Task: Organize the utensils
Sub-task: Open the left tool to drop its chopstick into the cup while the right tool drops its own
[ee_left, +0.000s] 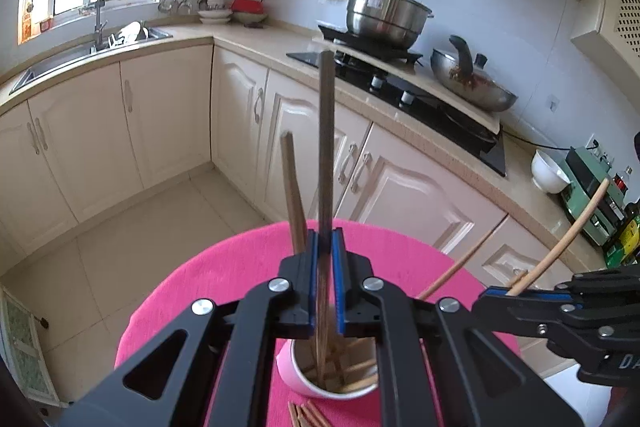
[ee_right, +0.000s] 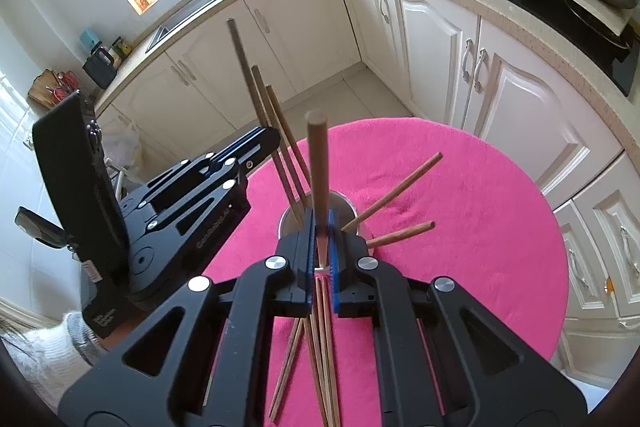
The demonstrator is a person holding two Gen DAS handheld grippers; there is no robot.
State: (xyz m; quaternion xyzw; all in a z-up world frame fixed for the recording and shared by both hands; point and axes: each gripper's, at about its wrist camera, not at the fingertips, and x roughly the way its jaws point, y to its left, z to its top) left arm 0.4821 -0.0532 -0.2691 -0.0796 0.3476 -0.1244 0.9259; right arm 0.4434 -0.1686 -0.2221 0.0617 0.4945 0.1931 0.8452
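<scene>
1. Chopsticks are split between a cup point(ee_left: 320, 379) and the pink cloth point(ee_right: 460, 211) covering the round table; several stand leaning in the cup, and a loose bunch point(ee_right: 316, 355) lies flat on the cloth just in front of it.
2. Left gripper point(ee_left: 325, 251) has its fingers pressed onto one dark chopstick point(ee_left: 326, 147), held nearly upright, with its lower end reaching down into the cup.
3. Right gripper point(ee_right: 320, 239) pinches another brown chopstick point(ee_right: 318, 163) between its blue-lined fingers, also close to upright, directly over the cup's rim point(ee_right: 348, 205).
4. In the right wrist view, two chopsticks point(ee_right: 400, 187) lean out of the cup toward the right, and three more point(ee_right: 264, 115) slant up to the left beside the left gripper.
5. Behind the table are cream cabinets point(ee_left: 168, 115), a sink point(ee_left: 80, 55) under the window, and a stove point(ee_left: 400, 87) carrying a steel pot point(ee_left: 384, 15) and a wok point(ee_left: 472, 83).
</scene>
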